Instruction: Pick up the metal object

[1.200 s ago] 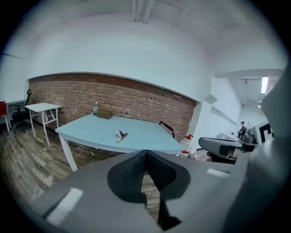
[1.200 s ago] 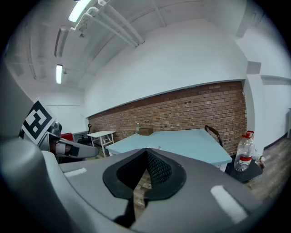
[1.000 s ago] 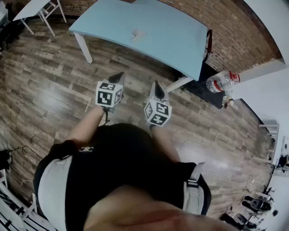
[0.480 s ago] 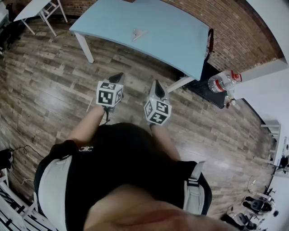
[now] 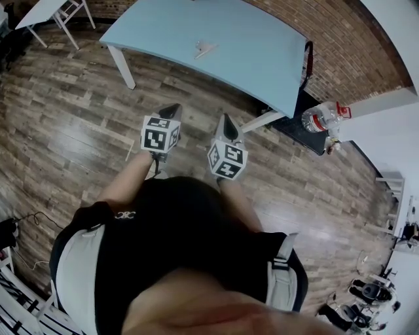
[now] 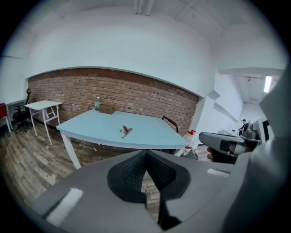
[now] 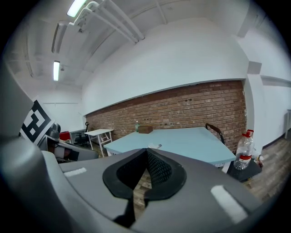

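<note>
Metal object (image 5: 204, 50) is lying flat near the middle of the light blue surface (image 5: 255, 39), far ahead of both grippers and well apart from them. In the left gripper view, it (image 6: 125, 131) is showing above the jaws, slightly left of them. In the right gripper view, it (image 7: 154, 146) is peeking just over the jaw tips.

Wooden plank floor (image 5: 65, 131) is spreading under everything, and a brick wall (image 5: 340, 52) is running along the far side of the room. The surface is standing on white legs between the floor planks and that wall. A person in a black shirt (image 5: 170, 229) is standing on the near side, holding both grippers out over the floor, short of the surface's near edge. A small white table (image 5: 49, 13) is standing at the far left. A clear water bottle with a red label (image 5: 324, 118) is sitting on a low dark stand to the right of the surface.

The left gripper (image 5: 172, 109) is pointing toward the surface with its jaws closed on each other, gripping nothing. The right gripper (image 5: 226, 120), just beside it on the right, is pointing the same way, its jaws likewise pressing together with nothing between them.

A brown box (image 6: 107, 108) and a green bottle (image 6: 97, 103) are standing together at the far left corner of the surface.
</note>
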`<state>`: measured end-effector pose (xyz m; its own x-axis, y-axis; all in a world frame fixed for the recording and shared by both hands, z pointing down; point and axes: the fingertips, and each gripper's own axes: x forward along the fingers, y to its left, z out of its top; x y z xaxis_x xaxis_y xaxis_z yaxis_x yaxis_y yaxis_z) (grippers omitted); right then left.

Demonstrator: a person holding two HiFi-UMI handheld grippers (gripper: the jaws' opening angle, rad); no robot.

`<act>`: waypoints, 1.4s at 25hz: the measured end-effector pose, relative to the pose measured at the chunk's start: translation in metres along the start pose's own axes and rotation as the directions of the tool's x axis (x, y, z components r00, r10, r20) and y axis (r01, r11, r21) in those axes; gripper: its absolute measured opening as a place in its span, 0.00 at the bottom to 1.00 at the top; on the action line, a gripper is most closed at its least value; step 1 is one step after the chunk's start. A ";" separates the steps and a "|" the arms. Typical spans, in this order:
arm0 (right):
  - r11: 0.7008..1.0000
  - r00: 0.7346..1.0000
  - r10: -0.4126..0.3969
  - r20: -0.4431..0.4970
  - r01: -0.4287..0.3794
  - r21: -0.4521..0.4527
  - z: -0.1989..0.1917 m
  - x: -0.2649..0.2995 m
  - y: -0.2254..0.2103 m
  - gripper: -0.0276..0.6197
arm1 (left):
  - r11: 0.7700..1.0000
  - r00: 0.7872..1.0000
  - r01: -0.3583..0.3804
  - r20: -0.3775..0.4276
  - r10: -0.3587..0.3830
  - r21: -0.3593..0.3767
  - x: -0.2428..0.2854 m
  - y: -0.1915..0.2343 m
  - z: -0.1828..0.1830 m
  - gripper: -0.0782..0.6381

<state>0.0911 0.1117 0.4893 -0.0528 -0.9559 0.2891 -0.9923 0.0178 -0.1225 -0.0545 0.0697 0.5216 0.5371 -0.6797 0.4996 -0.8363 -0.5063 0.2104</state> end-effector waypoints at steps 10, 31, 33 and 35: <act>0.999 0.999 -0.034 -0.004 0.034 -0.037 0.002 0.020 0.041 0.06 | 0.999 0.999 0.051 0.010 -0.051 -0.004 0.001 0.039 0.007 0.11; 0.999 0.999 0.046 0.000 -0.046 -0.026 0.025 0.140 0.060 0.06 | 1.000 1.000 -0.027 -0.004 0.027 -0.005 0.055 0.113 0.043 0.11; 0.998 0.998 0.061 0.001 -0.061 -0.014 0.035 0.159 0.056 0.06 | 0.999 0.999 -0.034 -0.002 0.034 -0.003 0.067 0.116 0.055 0.11; 0.997 0.997 0.074 0.003 -0.074 -0.005 0.045 0.179 0.051 0.06 | 0.999 0.999 -0.037 0.000 0.037 -0.004 0.080 0.118 0.069 0.11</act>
<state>0.0364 -0.0715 0.4922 -0.1258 -0.9527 0.2767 -0.9863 0.0901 -0.1384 -0.1022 -0.0809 0.5289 0.5058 -0.6979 0.5070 -0.8561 -0.4786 0.1952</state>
